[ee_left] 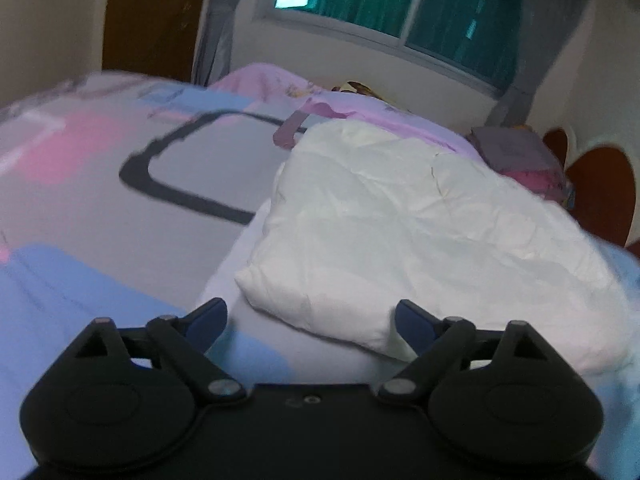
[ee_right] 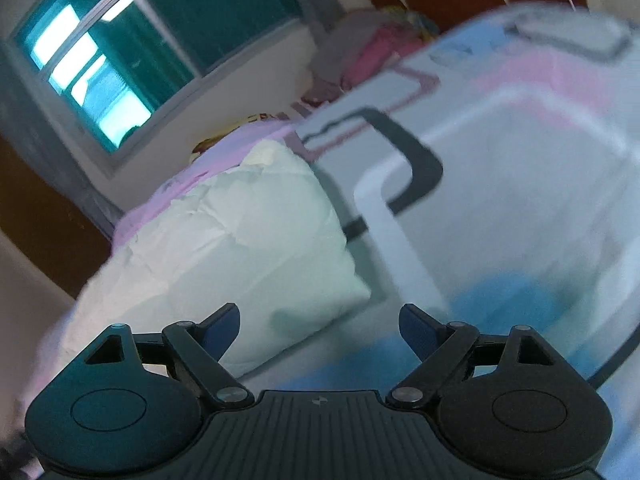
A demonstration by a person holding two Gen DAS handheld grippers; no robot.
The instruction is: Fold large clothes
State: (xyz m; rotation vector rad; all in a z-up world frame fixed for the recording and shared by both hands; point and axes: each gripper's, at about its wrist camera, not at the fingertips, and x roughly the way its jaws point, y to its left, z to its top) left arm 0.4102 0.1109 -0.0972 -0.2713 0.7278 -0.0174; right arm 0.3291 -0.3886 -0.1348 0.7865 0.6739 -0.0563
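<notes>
A white padded garment [ee_left: 400, 232], folded into a thick bundle, lies on the patterned bedsheet [ee_left: 100, 200]. My left gripper [ee_left: 310, 320] hovers just in front of the bundle's near corner, jaws wide apart and nothing between them. In the right wrist view the same white bundle [ee_right: 240, 252] lies tilted ahead and to the left. There my right gripper [ee_right: 320, 324] is open over the bundle's near corner and the sheet [ee_right: 520, 200], holding nothing. Both views are blurred.
A pink quilt [ee_left: 360, 108] lies along the bed's far side, under a window [ee_left: 400, 4] with green curtains. A pile of folded pink and grey items [ee_left: 520, 156] sits by the heart-shaped headboard [ee_left: 600, 192]. A brown door [ee_left: 156, 12] stands at the back left.
</notes>
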